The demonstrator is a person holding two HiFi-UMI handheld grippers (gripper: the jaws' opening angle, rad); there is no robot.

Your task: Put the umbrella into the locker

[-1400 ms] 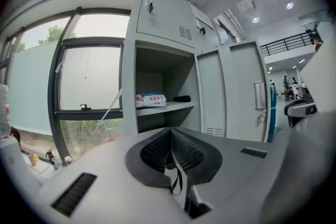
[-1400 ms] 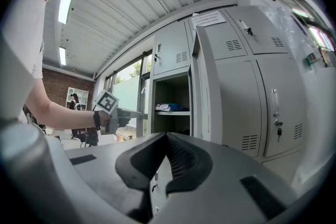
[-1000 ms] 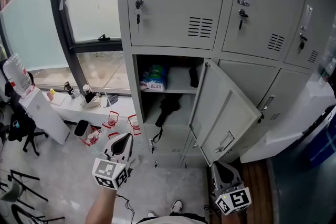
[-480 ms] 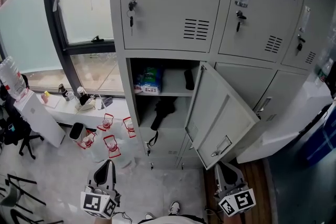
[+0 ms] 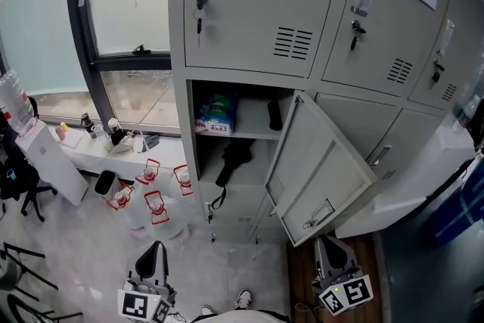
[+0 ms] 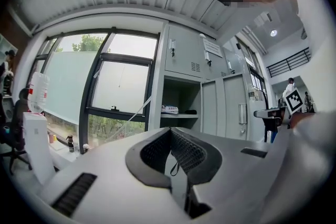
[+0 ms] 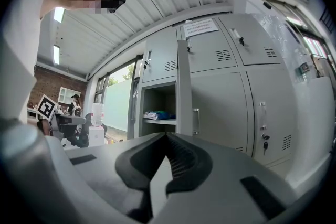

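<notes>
The black folded umbrella (image 5: 233, 156) leans inside the lower compartment of the open grey locker (image 5: 195, 163), its strap (image 5: 218, 200) hanging over the front edge. My left gripper (image 5: 156, 249) is low at the head view's bottom left, well back from the locker, shut with nothing in it. My right gripper (image 5: 326, 244) is at the bottom right, below the open door (image 5: 321, 174), also shut and empty. In the left gripper view the jaws (image 6: 170, 131) point at the open compartment (image 6: 178, 97). The right gripper's jaws (image 7: 166, 136) face the door's edge (image 7: 184, 86).
A blue-and-white packet (image 5: 219, 113) and a dark item (image 5: 274, 114) lie on the locker's upper shelf. Several red-handled water jugs (image 5: 155, 202) stand on the floor to the left, by a windowsill (image 5: 98, 151) with bottles and a water dispenser (image 5: 41, 163). My shoe (image 5: 243, 299) shows below.
My left gripper has drawn back from the locker and sunk toward the bottom of the head view. The right gripper has hardly moved. The umbrella stays in the locker.
</notes>
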